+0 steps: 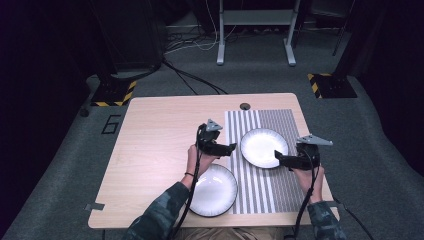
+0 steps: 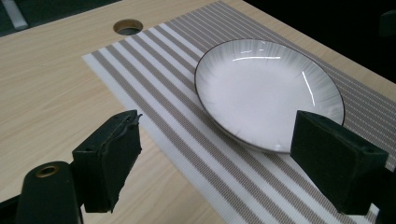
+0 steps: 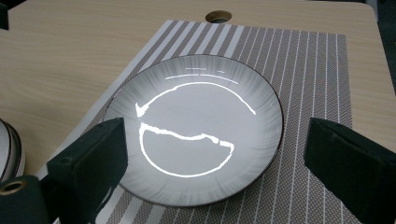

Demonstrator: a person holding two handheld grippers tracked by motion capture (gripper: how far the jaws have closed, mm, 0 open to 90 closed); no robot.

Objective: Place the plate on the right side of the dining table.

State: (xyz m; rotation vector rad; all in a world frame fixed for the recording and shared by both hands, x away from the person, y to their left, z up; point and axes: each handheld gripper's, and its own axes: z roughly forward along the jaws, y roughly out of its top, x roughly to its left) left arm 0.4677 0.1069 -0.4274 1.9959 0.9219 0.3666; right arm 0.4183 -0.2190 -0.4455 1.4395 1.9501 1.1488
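On the bench [image 1: 150,150], a striped placemat [image 1: 260,200] covers the right part, running from near the far edge to the near edge. A white plate with a dark rim [image 1: 264,148] sits on the mat's far half, and a second white plate [image 1: 214,190] lies near the bench's near edge, half on the mat's left border and half on bare wood.

Both hand-held grippers flank the far plate. The left hand-held gripper [image 1: 231,147] hovers just off its left rim, jaws spread apart and empty. The right hand-held gripper [image 1: 278,158] is at the plate's near-right rim, jaws also wide open with nothing between them; in the right gripper view the plate [image 3: 196,130] lies straight ahead between the two pads.

The right one looks nearer, seeming to overlap the rim. A round plate has no long axis, so I judge that any rim approach serves; the thin edge lying flat on the mat is the likely difficulty.
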